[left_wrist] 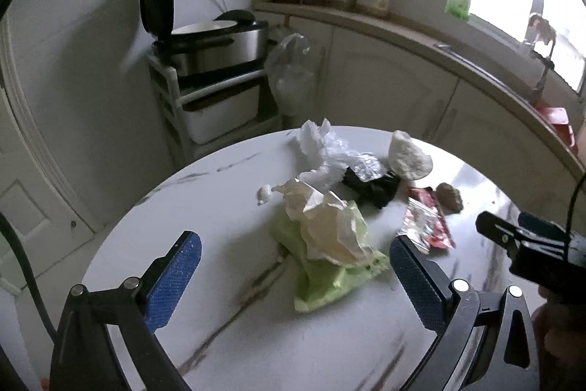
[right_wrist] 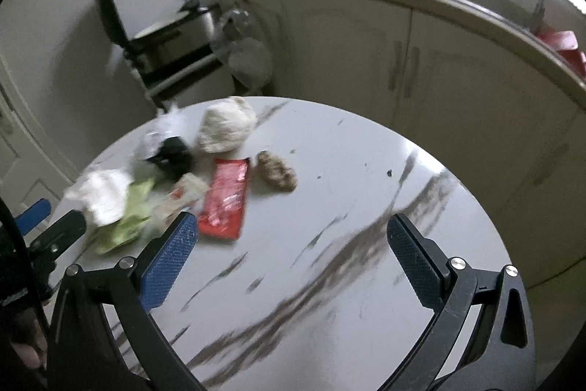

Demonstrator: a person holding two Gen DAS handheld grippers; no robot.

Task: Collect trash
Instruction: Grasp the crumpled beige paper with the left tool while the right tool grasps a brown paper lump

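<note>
Trash lies in a pile on the round white marble table [left_wrist: 219, 193]. A crumpled cream paper [left_wrist: 329, 226] sits on a light green wrapper [left_wrist: 322, 277], with white tissue and clear plastic [left_wrist: 322, 149] behind. Further right are a black scrap [left_wrist: 373, 185], a white crumpled wad [left_wrist: 406, 156], a brown lump [left_wrist: 450, 196] and a red wrapper [left_wrist: 428, 226]. My left gripper [left_wrist: 295, 266] is open, its blue pads either side of the green wrapper, above the table. My right gripper [right_wrist: 293, 244] is open over bare table, the red wrapper [right_wrist: 225, 200] just beyond its left finger. Nothing is held.
A white rack with an open rice cooker [left_wrist: 208, 46] stands behind the table, a plastic bag [left_wrist: 289, 68] hanging beside it. A cabinet counter [left_wrist: 421, 32] curves along the right under a window. The right gripper's body [left_wrist: 531, 244] shows at the right edge of the left wrist view.
</note>
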